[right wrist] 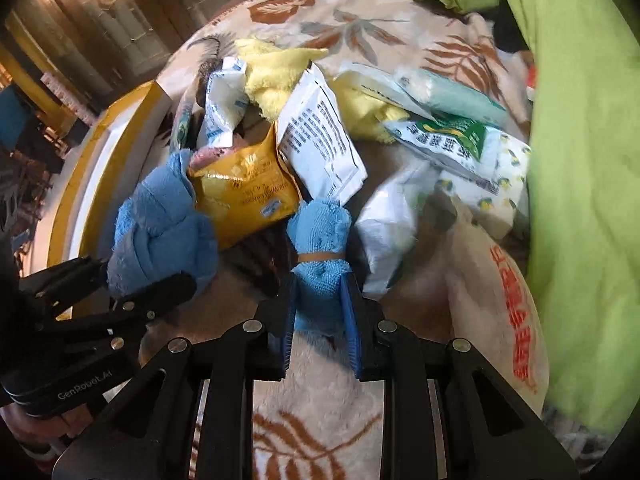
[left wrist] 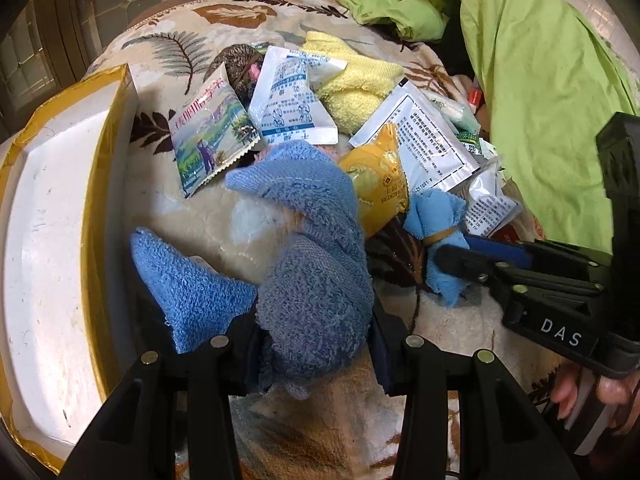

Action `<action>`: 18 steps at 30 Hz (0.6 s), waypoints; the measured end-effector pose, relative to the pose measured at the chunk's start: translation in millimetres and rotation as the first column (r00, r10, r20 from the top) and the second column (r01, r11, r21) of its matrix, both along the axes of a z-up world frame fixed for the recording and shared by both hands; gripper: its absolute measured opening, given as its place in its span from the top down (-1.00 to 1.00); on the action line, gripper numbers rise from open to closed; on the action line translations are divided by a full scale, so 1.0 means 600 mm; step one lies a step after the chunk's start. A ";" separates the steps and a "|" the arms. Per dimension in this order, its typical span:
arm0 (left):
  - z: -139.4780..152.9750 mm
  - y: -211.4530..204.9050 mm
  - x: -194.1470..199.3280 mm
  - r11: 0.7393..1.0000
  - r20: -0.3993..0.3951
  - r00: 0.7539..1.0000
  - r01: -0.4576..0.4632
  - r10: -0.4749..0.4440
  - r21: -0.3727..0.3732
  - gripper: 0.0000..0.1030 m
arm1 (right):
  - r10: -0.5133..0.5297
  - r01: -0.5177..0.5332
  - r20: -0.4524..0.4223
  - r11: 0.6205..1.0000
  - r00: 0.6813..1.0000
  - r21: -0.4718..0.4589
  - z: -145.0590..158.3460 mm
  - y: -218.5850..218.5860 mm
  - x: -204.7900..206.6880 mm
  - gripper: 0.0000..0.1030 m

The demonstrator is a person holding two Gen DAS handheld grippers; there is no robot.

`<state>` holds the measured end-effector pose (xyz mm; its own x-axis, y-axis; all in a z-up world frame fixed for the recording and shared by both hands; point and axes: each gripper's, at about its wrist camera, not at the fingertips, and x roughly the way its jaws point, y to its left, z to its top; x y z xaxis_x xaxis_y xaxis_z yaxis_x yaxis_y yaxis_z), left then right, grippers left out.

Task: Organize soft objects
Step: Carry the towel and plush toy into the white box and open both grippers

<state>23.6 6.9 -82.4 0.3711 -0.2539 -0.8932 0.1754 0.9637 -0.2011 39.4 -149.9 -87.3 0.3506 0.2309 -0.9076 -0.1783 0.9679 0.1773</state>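
A knotted blue terry towel (left wrist: 312, 280) lies on the leaf-patterned blanket (left wrist: 168, 52), and my left gripper (left wrist: 316, 344) is shut on its near end. In the right wrist view the same towel (right wrist: 160, 232) sits left of centre with the left gripper (right wrist: 132, 276) on it. A small light-blue cloth bundle (right wrist: 320, 224), tied with a rubber band, stands between the blue pads of my right gripper (right wrist: 320, 320), which press its lower half. The left wrist view shows that bundle (left wrist: 434, 210) and the right gripper (left wrist: 454, 246) at the right. A yellow towel (left wrist: 352, 84) lies behind.
A white foam box edged with yellow tape (left wrist: 48, 240) stands at the left. Several packets are piled in the middle, among them a yellow cracker packet (left wrist: 380, 176) and a white printed sachet (left wrist: 424, 136). A green garment (left wrist: 540, 80) covers the right side.
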 end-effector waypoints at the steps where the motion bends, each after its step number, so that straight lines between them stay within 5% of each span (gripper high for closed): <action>1: -0.002 0.000 0.000 1.000 -0.004 1.000 -0.002 0.002 -0.004 0.14 | 0.002 -0.001 -0.006 1.000 1.000 0.017 -0.004 -0.002 -0.001 0.33; 5: 0.003 0.005 -0.002 1.000 -0.002 1.000 -0.012 0.012 -0.014 0.14 | -0.026 0.027 -0.017 0.997 1.000 0.069 -0.019 -0.010 0.002 0.34; 9: 0.021 0.014 -0.011 0.999 0.020 1.000 -0.021 0.022 -0.030 0.15 | -0.018 0.020 -0.028 0.994 0.999 0.105 -0.004 -0.014 -0.013 0.58; 18: 0.123 0.075 -0.033 0.994 0.142 0.986 -0.076 0.087 -0.080 0.15 | 0.069 -0.085 0.069 0.962 0.995 0.259 0.098 0.034 -0.044 0.58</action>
